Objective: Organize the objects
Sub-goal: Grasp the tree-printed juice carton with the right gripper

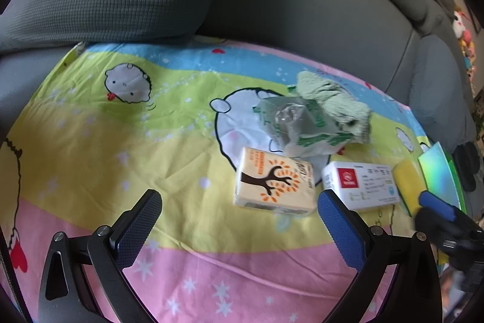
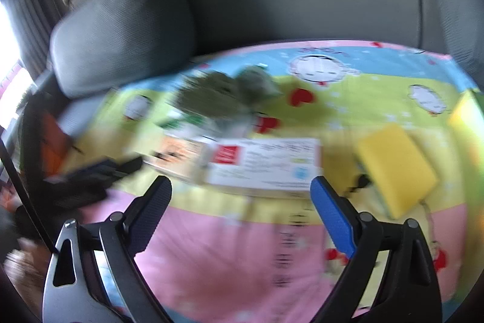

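Both your left hand-held gripper (image 1: 239, 214) and right hand-held gripper (image 2: 241, 200) gape wide, empty; beyond the white box (image 2: 266, 164), blur smears the green cloth (image 2: 208, 97).

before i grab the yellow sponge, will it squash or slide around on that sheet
The yellow sponge looks like soft foam, so it will probably compress between the fingers and feel light. It lies flat on the cartoon sheet, so rolling seems unlikely. The wrinkled fabric may bunch if the sponge is pushed rather than lifted.
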A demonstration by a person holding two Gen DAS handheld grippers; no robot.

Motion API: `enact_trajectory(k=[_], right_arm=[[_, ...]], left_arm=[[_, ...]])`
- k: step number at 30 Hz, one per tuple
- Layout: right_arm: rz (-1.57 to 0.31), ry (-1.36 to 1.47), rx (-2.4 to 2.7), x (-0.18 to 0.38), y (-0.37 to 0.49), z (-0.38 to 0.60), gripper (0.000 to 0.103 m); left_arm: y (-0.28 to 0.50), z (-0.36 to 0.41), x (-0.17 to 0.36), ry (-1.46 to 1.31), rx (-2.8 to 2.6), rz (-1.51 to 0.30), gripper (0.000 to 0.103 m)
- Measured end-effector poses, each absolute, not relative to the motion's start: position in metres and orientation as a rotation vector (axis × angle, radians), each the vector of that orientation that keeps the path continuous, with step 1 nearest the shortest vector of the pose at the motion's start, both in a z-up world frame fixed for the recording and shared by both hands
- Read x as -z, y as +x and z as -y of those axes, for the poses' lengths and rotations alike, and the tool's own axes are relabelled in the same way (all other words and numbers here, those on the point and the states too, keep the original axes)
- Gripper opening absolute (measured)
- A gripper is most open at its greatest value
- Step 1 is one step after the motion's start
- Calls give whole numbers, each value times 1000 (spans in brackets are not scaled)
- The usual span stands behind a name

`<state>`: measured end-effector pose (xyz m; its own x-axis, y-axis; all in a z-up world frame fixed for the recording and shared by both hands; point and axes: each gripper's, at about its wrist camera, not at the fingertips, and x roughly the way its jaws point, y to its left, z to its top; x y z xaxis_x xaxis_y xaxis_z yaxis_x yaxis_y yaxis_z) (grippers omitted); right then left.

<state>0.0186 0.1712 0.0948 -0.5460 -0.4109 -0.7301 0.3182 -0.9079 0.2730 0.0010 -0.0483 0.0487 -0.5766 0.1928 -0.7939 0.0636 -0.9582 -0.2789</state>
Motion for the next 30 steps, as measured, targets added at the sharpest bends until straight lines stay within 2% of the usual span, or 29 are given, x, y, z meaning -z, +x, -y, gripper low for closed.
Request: enact_trajectory(k=[1, 3, 5, 7, 9, 11, 12, 14, 19, 22, 25, 27, 30], right_arm=[[197, 1199, 2407, -97, 16, -166, 92], [294, 1249, 2324, -94, 6, -153, 80], [354, 1314, 2269, -85, -5, -141, 61], [363, 1381, 2253, -78, -14, -124, 57], [393, 1423, 2240, -69, -23, -115, 54], [463, 1460, 2186, -63, -29, -113, 44], [487, 1475, 2164, -59, -33, -110, 43], [506, 1495, 2151, -55, -37, -105, 42], [474, 1552, 2163, -47, -43, -92, 44], [459, 1572, 2173, -40, -46, -84, 44], [468, 1591, 2158, -36, -49, -82, 49], [482, 1609, 2131, -30, -51, -83, 54], [470, 1592, 2144, -29, -49, -81, 55]], left_arm=[[-2, 48, -47, -1422, -2681, 436, 103], [-7, 51, -41, -1443, -2638, 475, 103], [-11, 52, -37, -1443, -2605, 500, 101], [-14, 51, -35, -1440, -2594, 494, 94], [-17, 51, -33, -1442, -2577, 496, 81], [-22, 52, -28, -1476, -2546, 502, 78], [-24, 52, -25, -1487, -2529, 514, 76], [-26, 53, -22, -1490, -2495, 534, 71], [-29, 50, -20, -1499, -2487, 522, 70], [-26, 47, -20, -1499, -2489, 507, 64], [-26, 46, -20, -1480, -2466, 516, 57], [-25, 44, -21, -1467, -2445, 512, 46], [-23, 41, -24, -1457, -2450, 498, 46]])
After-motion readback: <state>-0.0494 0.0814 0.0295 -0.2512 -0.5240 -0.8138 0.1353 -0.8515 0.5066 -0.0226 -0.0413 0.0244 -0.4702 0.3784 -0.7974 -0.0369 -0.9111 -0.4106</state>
